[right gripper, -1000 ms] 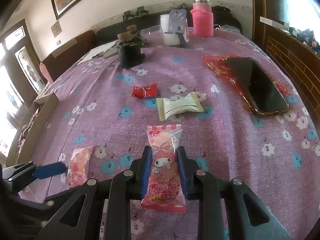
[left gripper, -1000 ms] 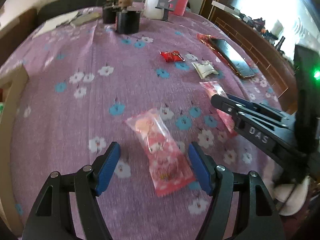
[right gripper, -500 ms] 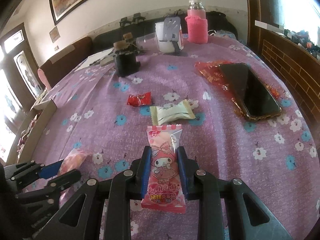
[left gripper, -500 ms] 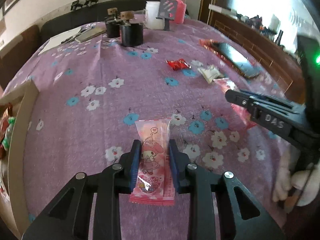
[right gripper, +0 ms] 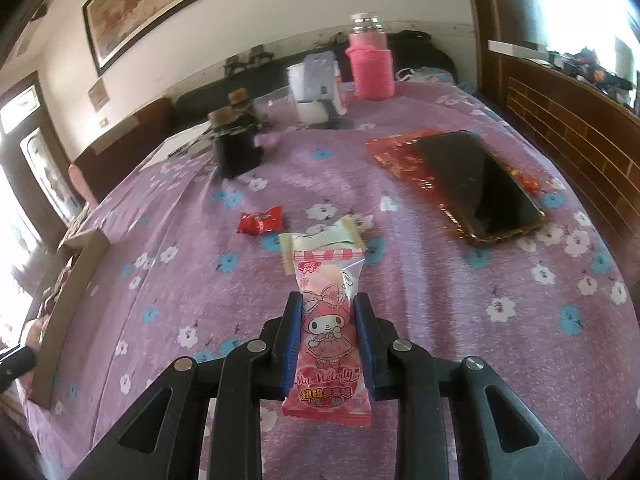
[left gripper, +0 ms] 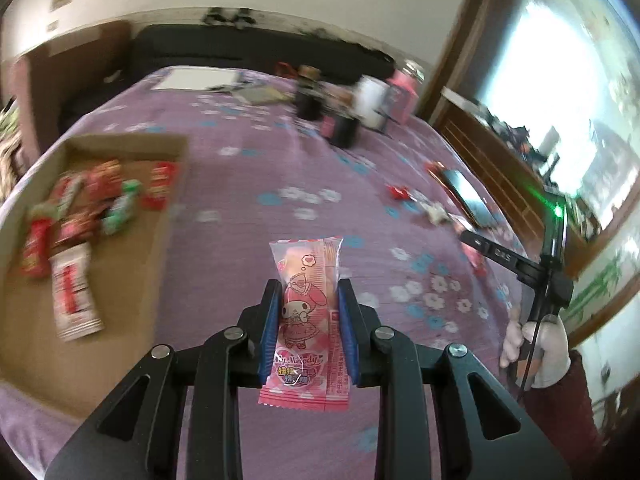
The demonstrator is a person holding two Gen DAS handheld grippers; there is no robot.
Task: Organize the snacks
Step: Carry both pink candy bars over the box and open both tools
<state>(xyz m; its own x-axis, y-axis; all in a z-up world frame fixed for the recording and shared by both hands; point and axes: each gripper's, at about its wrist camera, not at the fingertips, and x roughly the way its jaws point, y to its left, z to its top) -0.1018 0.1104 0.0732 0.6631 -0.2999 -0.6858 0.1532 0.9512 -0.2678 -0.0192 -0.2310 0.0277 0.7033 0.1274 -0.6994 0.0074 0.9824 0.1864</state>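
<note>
1. Packet, pink, first (left gripper: pixel 306 320): clamped in the left gripper (left gripper: pixel 307 334), jaws pressed against both long edges. Long axis runs along the fingers, top seal pointing up-frame, bottom seal hanging below the pads.
2. Packet, pink, second (right gripper: pixel 328 336): clamped the same way in the right gripper (right gripper: pixel 329 344), long axis along the fingers, striped seal uppermost.
3. Box, cardboard, shallow (left gripper: pixel 176 200): left half of the left wrist view, already holding red, green and white wrapped snacks. In the right wrist view only its wall (right gripper: pixel 76 292) shows, at the far left edge.
4. Deciding relation: the box lies left of and just beside the left gripper's packet, but well apart from the right gripper. The left arm is judged the nearer and likely to drop first, with a short sideways carry over the box wall.
5. Loose snacks on the purple cloth (right gripper: pixel 520 360): red candy (right gripper: pixel 260 222) and cream packet (right gripper: pixel 320 240), centre of the right wrist view, just beyond the held packet's tip; both not yet collected.
6. Phone, dark (right gripper: pixel 480 188): right of centre, lying on a red wrapper (right gripper: pixel 392 156).
7. Caution: left view is motion-blurred; box contents cannot be counted.
</note>
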